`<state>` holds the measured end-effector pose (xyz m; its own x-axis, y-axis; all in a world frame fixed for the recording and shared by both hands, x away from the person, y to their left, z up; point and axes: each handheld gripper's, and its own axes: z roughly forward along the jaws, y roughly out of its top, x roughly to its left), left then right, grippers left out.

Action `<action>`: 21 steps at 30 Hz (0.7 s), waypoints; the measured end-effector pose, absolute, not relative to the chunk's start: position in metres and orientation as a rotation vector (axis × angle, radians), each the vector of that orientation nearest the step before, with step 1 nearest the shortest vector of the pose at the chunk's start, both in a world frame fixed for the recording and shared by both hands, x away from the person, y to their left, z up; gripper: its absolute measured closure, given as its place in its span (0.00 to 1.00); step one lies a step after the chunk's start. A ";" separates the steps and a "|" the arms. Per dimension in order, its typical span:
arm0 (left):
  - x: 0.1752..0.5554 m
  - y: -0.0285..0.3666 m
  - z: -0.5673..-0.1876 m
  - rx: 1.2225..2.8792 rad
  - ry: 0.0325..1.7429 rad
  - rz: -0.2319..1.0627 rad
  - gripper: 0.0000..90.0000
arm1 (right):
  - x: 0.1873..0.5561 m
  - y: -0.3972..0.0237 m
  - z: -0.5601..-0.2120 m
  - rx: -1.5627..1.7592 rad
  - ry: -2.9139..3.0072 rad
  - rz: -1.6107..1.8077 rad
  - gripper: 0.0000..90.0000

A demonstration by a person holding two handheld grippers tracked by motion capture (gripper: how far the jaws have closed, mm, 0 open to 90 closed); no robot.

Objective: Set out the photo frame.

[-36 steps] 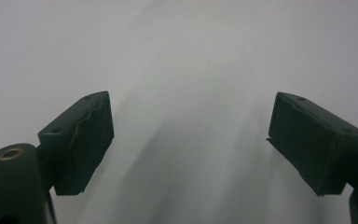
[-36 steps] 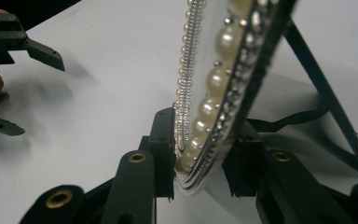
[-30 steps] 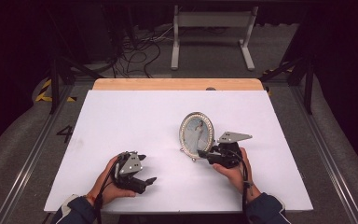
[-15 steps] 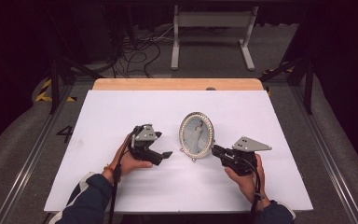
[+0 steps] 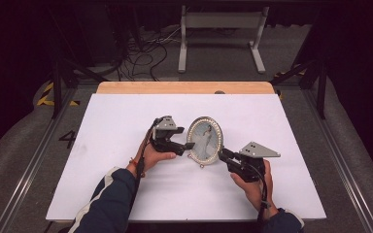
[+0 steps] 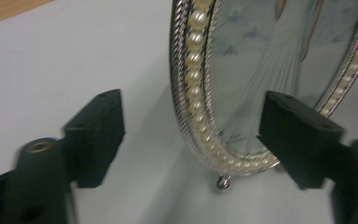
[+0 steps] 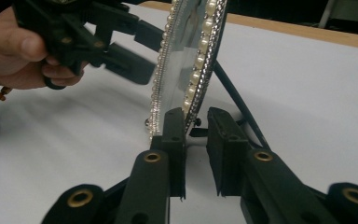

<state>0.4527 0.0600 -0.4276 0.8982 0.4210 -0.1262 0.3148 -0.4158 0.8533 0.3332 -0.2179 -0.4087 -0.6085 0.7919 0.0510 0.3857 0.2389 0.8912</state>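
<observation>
On the white table [image 5: 126, 184], the left gripper [image 5: 190, 145] is seen at about 9 o'clock of the oval picture frame [image 5: 205, 139], held in the person's left hand [image 5: 151, 156]. Its jaws have just been closing, yet they are spread wide. In the left gripper view the frame's pearl-trimmed edge [image 6: 196, 74] is found between the two black jaws, one behind the frame and one in front of the glass, and neither is pressed on it; a gap is left at each side.

The picture frame is stood upright near the middle of the table, tilted slightly back, with a pearl border and a picture of a figure in a long pale dress. A small knob [image 6: 222, 182] is seen at its lower rim, resting on the table. A dark prop [image 7: 237, 105] is seen slanting down behind it in the right gripper view.

At about 4 o'clock of the frame the right gripper [image 5: 222, 154] is held in the right hand [image 5: 252, 187], a grey plate [image 5: 258, 149] on top. Its jaws have just been opening slightly; a narrow gap is kept between them. In the right gripper view the frame's lower rim [image 7: 192, 100] is met just at the jaw tips, and whether it is pinched cannot be told.
</observation>
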 end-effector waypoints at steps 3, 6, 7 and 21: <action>0.455 0.054 -0.425 2.033 0.477 0.119 0.49 | 0.333 -0.215 -0.410 1.068 2.128 1.319 0.92; 0.459 0.050 -0.426 2.031 0.473 0.060 0.50 | 0.333 -0.213 -0.410 1.067 2.126 1.315 0.92; 0.460 0.050 -0.426 2.031 0.467 0.062 0.50 | 0.333 -0.213 -0.410 1.072 2.127 1.318 0.92; 0.455 0.073 -0.427 2.025 0.478 0.046 0.72 | 0.342 -0.215 -0.411 1.137 2.089 1.319 0.93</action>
